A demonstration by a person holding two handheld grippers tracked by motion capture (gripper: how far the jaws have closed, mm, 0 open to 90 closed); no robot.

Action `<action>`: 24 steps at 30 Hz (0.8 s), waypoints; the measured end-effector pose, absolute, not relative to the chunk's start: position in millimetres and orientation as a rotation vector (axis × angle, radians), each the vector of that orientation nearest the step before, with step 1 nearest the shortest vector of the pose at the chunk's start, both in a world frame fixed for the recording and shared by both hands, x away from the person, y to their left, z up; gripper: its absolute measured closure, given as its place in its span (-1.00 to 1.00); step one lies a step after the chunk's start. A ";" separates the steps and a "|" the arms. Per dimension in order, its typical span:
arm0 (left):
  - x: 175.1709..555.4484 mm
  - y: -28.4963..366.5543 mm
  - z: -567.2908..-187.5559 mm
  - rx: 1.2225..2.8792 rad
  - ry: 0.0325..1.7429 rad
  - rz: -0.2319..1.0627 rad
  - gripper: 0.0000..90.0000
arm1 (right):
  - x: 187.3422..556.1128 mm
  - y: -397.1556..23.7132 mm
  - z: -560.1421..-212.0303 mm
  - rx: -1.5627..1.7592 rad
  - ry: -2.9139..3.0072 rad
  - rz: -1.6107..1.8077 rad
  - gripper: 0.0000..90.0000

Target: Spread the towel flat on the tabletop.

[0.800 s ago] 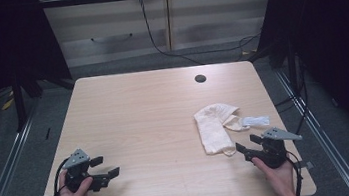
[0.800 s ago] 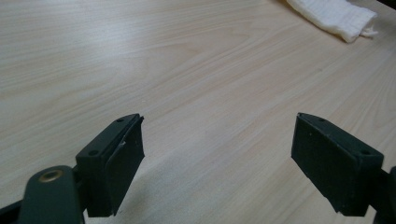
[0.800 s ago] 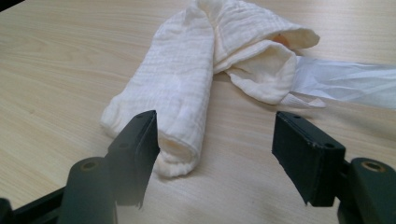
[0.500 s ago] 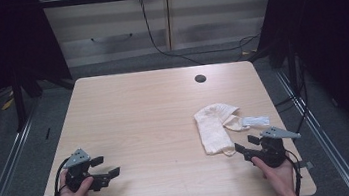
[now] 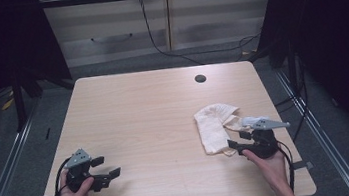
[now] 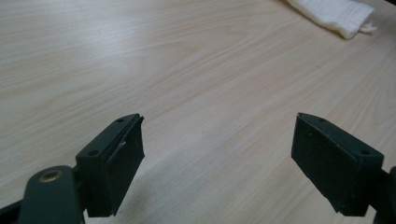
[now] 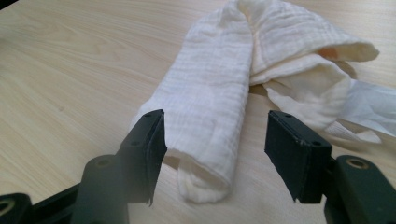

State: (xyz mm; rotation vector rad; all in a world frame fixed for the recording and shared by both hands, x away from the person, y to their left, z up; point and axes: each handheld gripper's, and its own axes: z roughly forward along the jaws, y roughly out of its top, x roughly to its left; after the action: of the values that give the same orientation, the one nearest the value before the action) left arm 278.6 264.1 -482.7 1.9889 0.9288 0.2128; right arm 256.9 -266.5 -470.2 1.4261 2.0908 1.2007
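Note:
A crumpled cream cloth (image 5: 213,126) lies on the right part of the wooden table (image 5: 144,112). Its rolled near end (image 7: 210,154) reaches in between the jaws of my right gripper (image 7: 217,140), which stand apart on either side of it without pressing. In the high view the right gripper (image 5: 238,139) sits at the cloth's near edge, held by a hand. My left gripper (image 5: 106,168) rests low near the front left of the table, open over bare wood (image 6: 219,135). Far off in the left gripper view a corner of the cloth (image 6: 334,14) shows.
A thin white strip (image 5: 253,120) lies beside the cloth on its right (image 7: 373,105). A dark round hole (image 5: 200,78) sits near the table's far edge. Metal rails and dark floor flank the table; cabinets and a hanging cable stand behind it.
My right gripper has shifted a little forward and left, up to the cloth's near end. The left gripper has stayed where it was.

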 end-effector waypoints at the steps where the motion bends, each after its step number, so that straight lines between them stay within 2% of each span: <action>1: 278.2 263.6 -482.3 1.982 0.929 0.211 -0.63 | 258.3 -265.7 -469.3 1.424 2.100 1.206 -0.14; 3: 278.8 263.2 -482.9 1.988 0.927 0.210 -0.63 | 262.2 -264.6 -468.0 1.420 2.120 1.218 -0.10; 5: 280.4 262.2 -484.3 1.996 0.932 0.205 -0.63 | 268.6 -263.3 -467.4 1.403 2.157 1.206 0.03; 11: 281.3 261.3 -486.0 2.006 0.935 0.203 -0.63 | 289.0 -261.4 -469.4 1.397 2.211 1.203 0.13; 14: 280.8 261.8 -485.5 2.006 0.934 0.206 -0.63 | 296.6 -259.0 -470.6 1.379 2.238 1.178 0.25; 15: 280.7 261.7 -485.4 2.006 0.935 0.206 -0.63 | 299.5 -257.7 -470.8 1.381 2.246 1.167 0.35; 18: 280.9 261.5 -485.6 2.009 0.930 0.204 -0.63 | 310.4 -257.8 -474.1 1.390 2.250 1.150 0.39; 24: 281.6 261.8 -486.0 2.007 0.934 0.204 -0.63 | 327.0 -257.2 -479.6 1.404 2.254 1.147 0.33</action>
State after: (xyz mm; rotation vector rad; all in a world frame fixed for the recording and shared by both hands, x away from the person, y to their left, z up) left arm 281.6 261.8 -486.0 2.0074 0.9343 0.2043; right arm 327.0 -257.2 -479.6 1.4044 2.2535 1.1471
